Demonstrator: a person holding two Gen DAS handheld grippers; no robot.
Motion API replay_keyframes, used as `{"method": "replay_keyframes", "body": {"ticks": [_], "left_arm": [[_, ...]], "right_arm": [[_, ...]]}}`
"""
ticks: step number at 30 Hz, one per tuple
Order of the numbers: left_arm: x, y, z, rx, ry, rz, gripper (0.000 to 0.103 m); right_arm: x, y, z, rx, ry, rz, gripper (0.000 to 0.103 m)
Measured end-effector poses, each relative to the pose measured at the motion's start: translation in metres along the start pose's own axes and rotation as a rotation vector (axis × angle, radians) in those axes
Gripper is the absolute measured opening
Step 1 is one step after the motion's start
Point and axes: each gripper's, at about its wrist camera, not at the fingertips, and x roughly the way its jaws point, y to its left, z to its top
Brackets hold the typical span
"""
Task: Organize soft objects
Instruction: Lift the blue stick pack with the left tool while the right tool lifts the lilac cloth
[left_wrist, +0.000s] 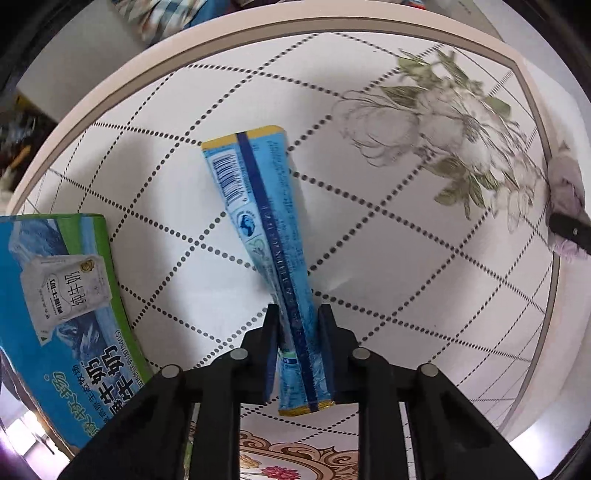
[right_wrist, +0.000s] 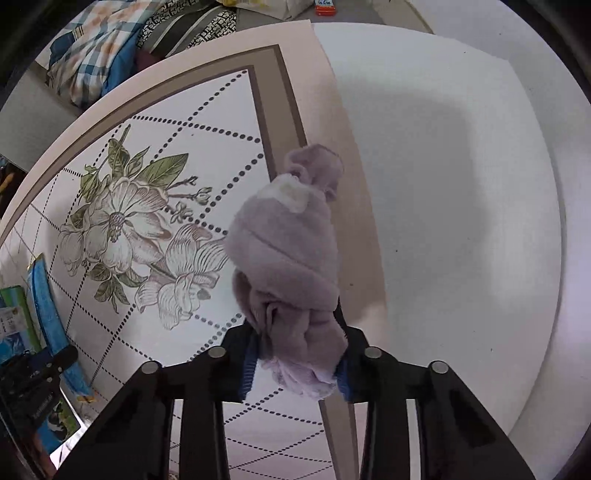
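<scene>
We note a table (left_wrist: 406, 229) with a white dotted-diamond cover, printed flowers (right_wrist: 122, 221) and taupe border. Beyond its edge: plaid bedding (right_wrist: 92, 55); white cushioned surface (right_wrist: 461, 203) alongside.

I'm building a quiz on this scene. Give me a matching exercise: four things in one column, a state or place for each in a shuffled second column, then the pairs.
Things:
1. blue packet
2. lilac sock bundle
3. milk carton box
4. printed flower

States or places:
A. lies at the table's left side, untouched
B. pinched in the right claw
C. part of the tablecloth pattern
D. pinched in the left claw

Pairs: 1-D, 2-B, 3-A, 4-C
</scene>
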Motion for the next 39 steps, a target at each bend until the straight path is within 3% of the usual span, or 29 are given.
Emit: {"method": "replay_keyframes", "body": {"ticks": [8,12,16,18,19,20,22,26,28,31,39], "left_arm": [[-0.030,-0.015,-0.068,0.065,-0.081,-0.007,0.013],[-0.063,-0.030,-0.101,0.102,-0.146,-0.025,0.013],[-0.090,-0.015,-0.139,0.112,-0.193,-0.072,0.012],[-0.104,0.006,-0.136,0.117,-0.214,-0.089,0.008],[-0.108,0.017,-0.118,0.118,-0.222,-0.101,0.005],[-0.116,0.024,-0.128,0.119,-0.233,-0.118,0.005],[-0.137,0.051,-0.108,0.119,-0.257,-0.142,0.005],[-0.160,0.082,-0.116,0.106,-0.284,-0.174,0.005],[-0.155,0.093,-0.114,0.106,-0.251,-0.208,0.010],[-0.128,0.090,-0.109,0.101,-0.110,-0.278,0.025],[-0.039,0.035,-0.092,0.136,0.094,-0.107,0.037]], "right_arm": [[-0.035,0.021,-0.042,0.012,-0.075,0.090,0.030],[-0.060,0.043,-0.070,-0.011,-0.120,0.139,0.029],[-0.090,0.066,-0.093,-0.032,-0.152,0.194,0.029],[-0.104,0.080,-0.111,-0.039,-0.172,0.213,0.029],[-0.111,0.089,-0.122,-0.041,-0.180,0.227,0.029],[-0.118,0.098,-0.132,-0.042,-0.187,0.239,0.029],[-0.130,0.109,-0.145,-0.043,-0.197,0.256,0.029],[-0.154,0.137,-0.178,-0.060,-0.226,0.258,0.029],[-0.157,0.144,-0.190,-0.054,-0.233,0.236,0.029],[-0.147,0.143,-0.203,-0.022,-0.214,0.242,0.029],[-0.104,0.106,-0.218,0.067,-0.149,0.255,0.029]]}}
